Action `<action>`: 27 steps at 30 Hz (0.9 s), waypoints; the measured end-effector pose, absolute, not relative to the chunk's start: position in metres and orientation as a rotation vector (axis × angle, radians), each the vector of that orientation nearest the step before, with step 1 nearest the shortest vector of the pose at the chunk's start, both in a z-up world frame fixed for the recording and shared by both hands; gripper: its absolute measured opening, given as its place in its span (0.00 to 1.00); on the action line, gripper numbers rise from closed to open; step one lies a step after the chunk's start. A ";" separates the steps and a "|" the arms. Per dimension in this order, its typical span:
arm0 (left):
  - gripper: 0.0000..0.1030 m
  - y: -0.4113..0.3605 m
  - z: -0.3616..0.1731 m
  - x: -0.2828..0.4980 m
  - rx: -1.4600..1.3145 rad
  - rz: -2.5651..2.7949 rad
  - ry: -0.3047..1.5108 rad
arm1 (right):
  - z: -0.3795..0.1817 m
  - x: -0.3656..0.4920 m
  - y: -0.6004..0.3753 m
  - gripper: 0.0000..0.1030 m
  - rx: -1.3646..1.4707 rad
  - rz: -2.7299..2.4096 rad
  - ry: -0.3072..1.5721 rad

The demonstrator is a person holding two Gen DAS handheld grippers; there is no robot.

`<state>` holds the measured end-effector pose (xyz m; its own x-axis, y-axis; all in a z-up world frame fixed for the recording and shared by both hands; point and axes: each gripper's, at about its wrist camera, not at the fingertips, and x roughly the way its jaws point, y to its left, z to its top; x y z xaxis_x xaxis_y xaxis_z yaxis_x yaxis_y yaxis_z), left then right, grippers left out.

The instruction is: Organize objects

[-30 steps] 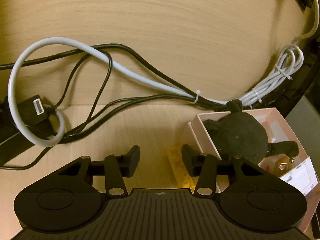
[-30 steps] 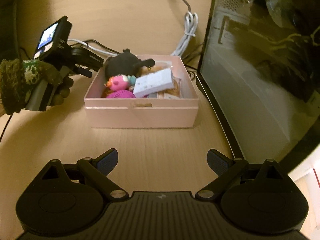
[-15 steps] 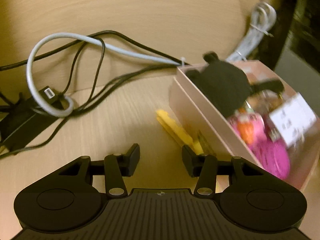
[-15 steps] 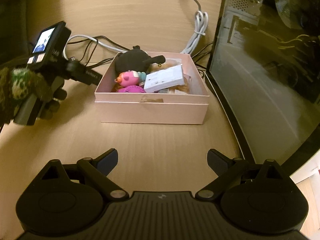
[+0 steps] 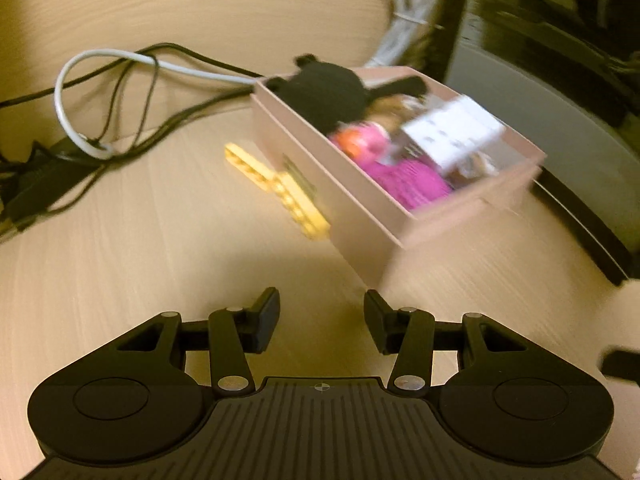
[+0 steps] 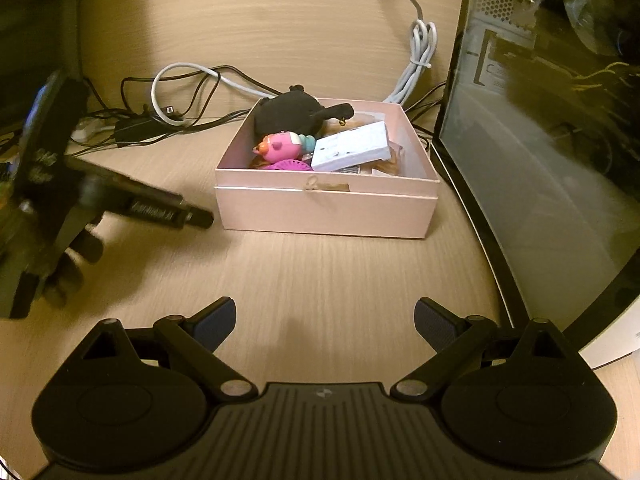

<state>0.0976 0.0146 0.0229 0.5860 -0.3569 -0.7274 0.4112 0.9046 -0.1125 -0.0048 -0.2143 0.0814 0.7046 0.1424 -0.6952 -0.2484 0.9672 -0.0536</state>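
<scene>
Now, step in hand: the left tongs (image 5: 322,310) hang empty over the table (image 5: 120,260), jaws parted with a modest gap, lined up short of a yellow perforated strip (image 5: 278,192) — my read is a pickup about to start.
Where the strip lies: flat on the table, right against the pink box's (image 5: 360,216) near side wall, outside it.
Box contents: a black plush (image 6: 296,114), a pink toy (image 6: 282,146), a magenta piece (image 6: 290,167) and a white card (image 6: 352,148), piled loosely.
Right tongs (image 6: 324,320): spread wide, holding nothing, well back from the box front.
Next move calls for: getting one finger into the slim space between strip and box wall, or nudging the strip clear first; then a lift over the rim.
Risk, as I judge it: shoving the light box sideways.
Hard to make out: the left wrist view is smeared, so the strip's holes and far end are unclear.
Hidden: in the right wrist view the box blocks the strip completely.
Behind: cables (image 6: 188,80) tangled, ends cut off.
</scene>
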 end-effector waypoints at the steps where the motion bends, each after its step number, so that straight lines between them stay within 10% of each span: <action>1: 0.49 0.015 0.023 0.092 0.058 -0.457 0.837 | 0.081 -0.005 -0.216 0.93 -0.145 0.219 0.760; 11: 0.49 0.053 0.038 0.017 -0.169 -0.380 0.836 | 0.079 0.015 -0.190 0.92 -0.133 0.323 0.732; 17: 0.49 0.104 0.053 -0.011 -0.289 -0.204 0.797 | 0.081 0.046 -0.111 0.51 -0.251 0.424 0.693; 27: 0.49 0.174 0.061 -0.045 -0.446 -0.079 0.765 | 0.075 0.182 0.023 0.45 -0.590 0.234 0.699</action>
<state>-0.0454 0.1737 0.0608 0.7229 -0.2291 -0.6518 -0.0904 0.9039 -0.4181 0.1815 0.0231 0.0754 0.7479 0.0091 -0.6638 -0.3919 0.8131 -0.4304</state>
